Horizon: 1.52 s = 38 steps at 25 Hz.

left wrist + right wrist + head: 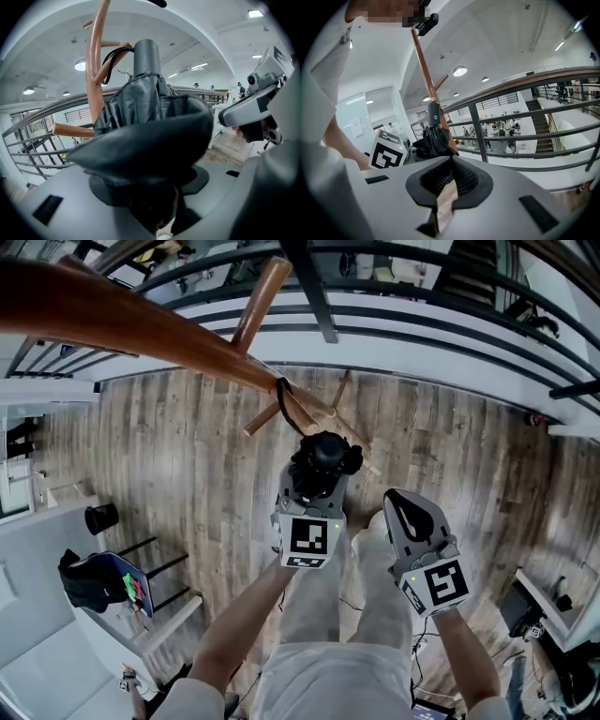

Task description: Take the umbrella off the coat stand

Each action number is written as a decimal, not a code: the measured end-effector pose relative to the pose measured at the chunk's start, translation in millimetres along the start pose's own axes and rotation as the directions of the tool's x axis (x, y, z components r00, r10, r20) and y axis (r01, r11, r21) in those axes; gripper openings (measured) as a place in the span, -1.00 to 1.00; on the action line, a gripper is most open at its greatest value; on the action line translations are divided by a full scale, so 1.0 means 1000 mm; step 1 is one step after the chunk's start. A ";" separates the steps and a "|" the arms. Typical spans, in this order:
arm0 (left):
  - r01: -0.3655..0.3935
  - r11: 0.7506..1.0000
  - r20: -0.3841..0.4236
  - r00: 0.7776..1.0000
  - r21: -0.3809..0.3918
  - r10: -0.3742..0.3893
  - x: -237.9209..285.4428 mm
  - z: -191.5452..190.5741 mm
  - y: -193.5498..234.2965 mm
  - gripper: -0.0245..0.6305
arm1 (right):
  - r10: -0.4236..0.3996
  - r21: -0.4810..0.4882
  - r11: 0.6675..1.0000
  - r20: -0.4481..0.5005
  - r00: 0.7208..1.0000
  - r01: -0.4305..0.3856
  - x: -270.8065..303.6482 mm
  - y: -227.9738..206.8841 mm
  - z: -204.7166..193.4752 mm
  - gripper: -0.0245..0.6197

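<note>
The left gripper [314, 493] squeezes the folded black umbrella [326, 457], with its jaws partly apart around it. The umbrella's strap [281, 388] loops over the stand [187, 338], at 11 o'clock. The right gripper [401, 507], at 4 o'clock, is closed and empty. Both arms reach forward over a wood floor [169, 456]. A railing [422, 306] runs at 12 o'clock.

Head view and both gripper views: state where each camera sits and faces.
Head view: on the person's head, facing steeply down at the wood floor; forearms, legs, left gripper, right gripper show.
Left gripper view: on the left gripper, along jaws shut on the black umbrella, toward the coat stand.
Right gripper view: on the right gripper, facing the railing; an arm shows.
Shared: umbrella and coat stand in all three.
</note>
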<state>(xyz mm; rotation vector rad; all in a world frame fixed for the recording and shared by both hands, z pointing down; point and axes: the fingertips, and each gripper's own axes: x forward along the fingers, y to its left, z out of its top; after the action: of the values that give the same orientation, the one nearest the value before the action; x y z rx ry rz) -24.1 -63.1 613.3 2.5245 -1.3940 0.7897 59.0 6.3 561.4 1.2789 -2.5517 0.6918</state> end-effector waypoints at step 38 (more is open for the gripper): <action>0.115 0.993 0.021 0.993 -0.034 -0.114 -0.070 0.123 -0.047 -0.16 | -0.141 0.069 0.989 0.104 0.985 0.134 -0.108 -0.006 0.121 -0.80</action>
<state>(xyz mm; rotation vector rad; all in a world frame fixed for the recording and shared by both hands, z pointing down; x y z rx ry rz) 30.2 -30.2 478.5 2.5644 -1.2435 0.7162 132.8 19.3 417.1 1.5367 -2.5130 0.6948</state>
